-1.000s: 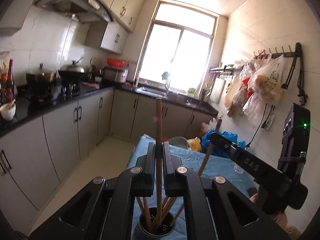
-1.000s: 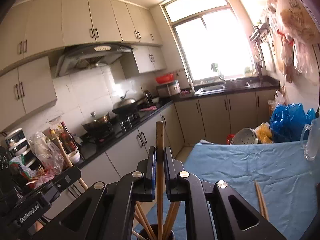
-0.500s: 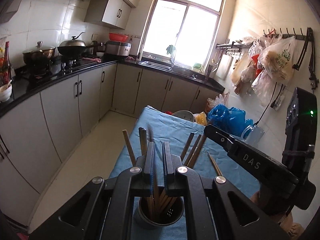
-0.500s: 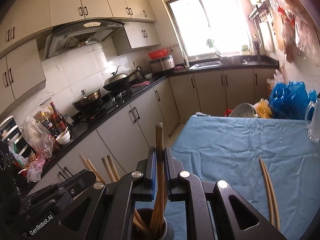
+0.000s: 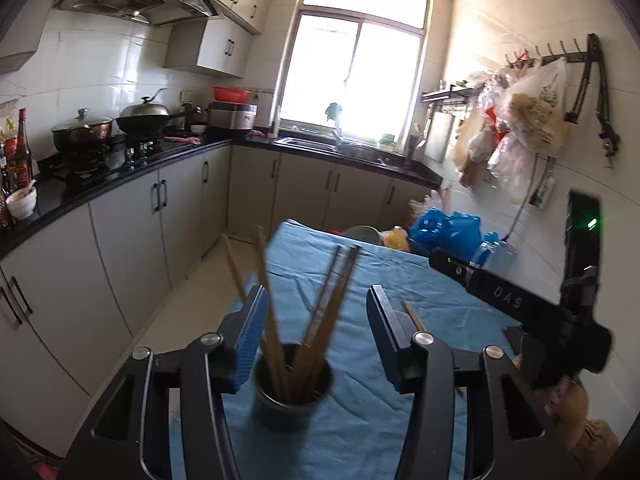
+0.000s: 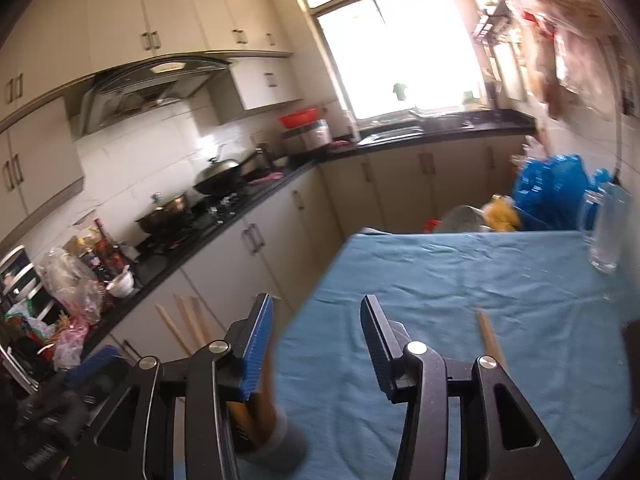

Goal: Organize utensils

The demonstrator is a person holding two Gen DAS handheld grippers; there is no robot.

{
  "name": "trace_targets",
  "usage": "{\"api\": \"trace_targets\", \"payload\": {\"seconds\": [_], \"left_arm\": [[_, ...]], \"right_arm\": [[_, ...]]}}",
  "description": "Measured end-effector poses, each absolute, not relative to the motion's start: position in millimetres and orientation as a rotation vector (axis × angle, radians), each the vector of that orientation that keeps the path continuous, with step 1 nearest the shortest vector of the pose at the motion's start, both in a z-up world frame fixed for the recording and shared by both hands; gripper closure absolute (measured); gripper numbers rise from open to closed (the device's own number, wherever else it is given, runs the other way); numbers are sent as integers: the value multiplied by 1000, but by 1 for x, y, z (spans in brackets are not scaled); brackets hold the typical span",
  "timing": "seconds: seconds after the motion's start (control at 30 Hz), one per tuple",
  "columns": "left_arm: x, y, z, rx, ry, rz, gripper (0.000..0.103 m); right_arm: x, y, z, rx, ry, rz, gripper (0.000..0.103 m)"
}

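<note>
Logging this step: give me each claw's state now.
Left claw: opening, holds nothing; chopsticks stand free in the cup.
Right claw: opening, holds nothing.

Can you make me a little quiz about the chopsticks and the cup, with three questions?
1. True or false: the chopsticks stand in the cup on the blue cloth.
2. What is pressed between the jaws of the left gripper? A) a chopstick B) a spoon C) nothing
3. Fill the gap: more chopsticks lie flat on the cloth, to the ____ of the right gripper in its own view.

Key:
1. True.
2. C. The jaws are opening; the chopsticks in the cup show in the gap, but the pads do not press on them.
3. Right.
</note>
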State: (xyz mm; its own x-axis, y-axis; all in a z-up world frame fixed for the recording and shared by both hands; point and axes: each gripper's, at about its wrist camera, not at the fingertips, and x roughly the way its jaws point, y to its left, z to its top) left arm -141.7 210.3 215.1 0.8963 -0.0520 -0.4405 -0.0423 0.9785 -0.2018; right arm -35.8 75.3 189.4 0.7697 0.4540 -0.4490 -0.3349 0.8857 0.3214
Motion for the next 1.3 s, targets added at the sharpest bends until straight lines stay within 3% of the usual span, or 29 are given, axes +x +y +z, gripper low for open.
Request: {"api": "trace_targets", "payload": {"seconds": [0.27, 0.37, 0.43, 0.77, 0.87, 1.3], "left_arm": [[-152, 159, 185, -228, 532, -127, 47], [-142, 134, 160, -207, 613, -165, 47], [-135, 121, 145, -195, 663, -182, 47], [-107, 90, 96, -123, 789, -179, 47], [-89, 88, 88, -142, 828, -184, 47], [5, 8, 48, -70, 968, -224, 47]], "right_arm": [[-25, -42, 94, 233, 817, 238, 53], [-15, -63, 57, 224, 937, 237, 73], [-9, -65, 43, 215, 973, 256, 74], [23, -41, 15, 107, 1013, 231, 80], [33, -39, 14, 65, 1029, 173, 92], [11, -124, 15, 151, 1061, 40, 94]]}}
